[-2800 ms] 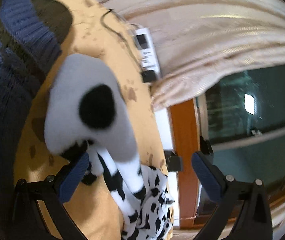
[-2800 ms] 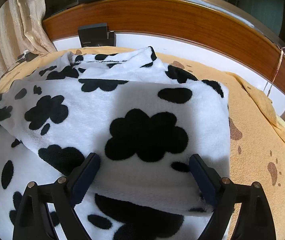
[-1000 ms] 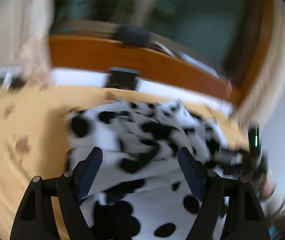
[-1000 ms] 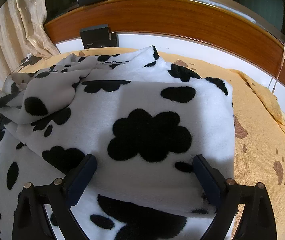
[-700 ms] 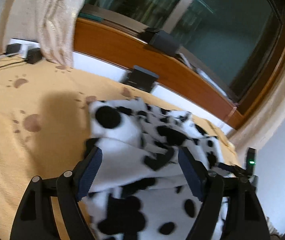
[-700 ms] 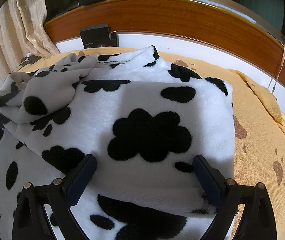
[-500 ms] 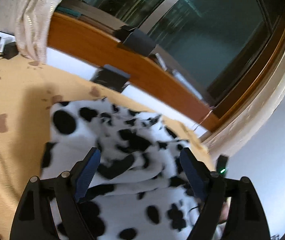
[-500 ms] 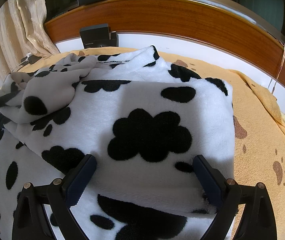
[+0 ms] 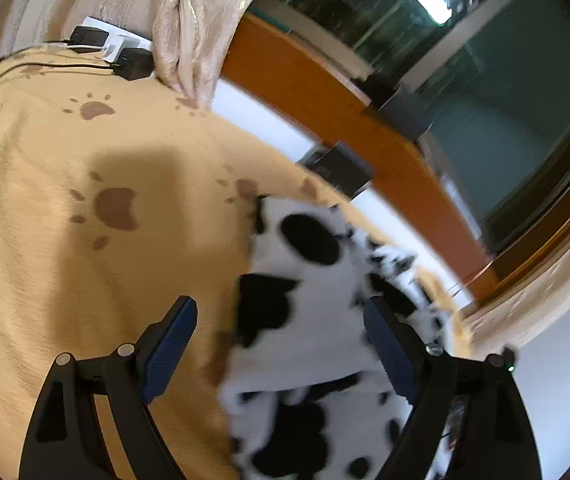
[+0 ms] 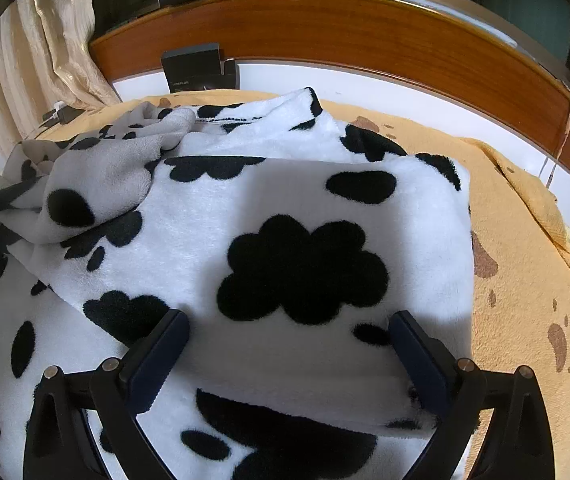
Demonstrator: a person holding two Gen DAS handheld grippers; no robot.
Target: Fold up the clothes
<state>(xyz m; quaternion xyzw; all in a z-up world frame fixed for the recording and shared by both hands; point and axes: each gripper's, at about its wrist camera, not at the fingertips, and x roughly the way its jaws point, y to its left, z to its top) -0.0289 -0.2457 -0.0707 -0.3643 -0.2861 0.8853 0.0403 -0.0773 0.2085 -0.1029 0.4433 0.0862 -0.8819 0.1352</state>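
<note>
Left gripper [image 9: 281, 324]: jaws stood wide, the gap holding steady near its widest; nothing was pinched. The left pad hung over bare yellow cover; the right pad [image 9: 389, 344] sat at the garment's near edge (whether it touched the fleece could not be told, the picture being blurred there).

Right gripper [image 10: 289, 340]: jaws spread wide, both pads [image 10: 157, 356] resting down on the folded fleece, straddling it and gripping nothing. The big black cloud spot lay just beyond the fingertips, toward 12 o'clock.

Cow-print garment [image 10: 285, 208]: white fleece with black spots, lying on the bed; a flat folded panel on top, with a rumpled loose flap toward 10 o'clock of the right wrist view. In the left wrist view it ran from centre down toward 5 o'clock.

Yellow bed cover [image 9: 65, 280]: paw-print pattern, under the garment, bare toward 9 o'clock of the left wrist view.

Wooden ledge [image 10: 365, 32]: at 12 o'clock beyond the bed, a dark box [image 10: 193, 68] below it.

Curtain [image 9: 189, 20]: at 11 o'clock in the left wrist view, chargers [image 9: 133, 64] beside it.
</note>
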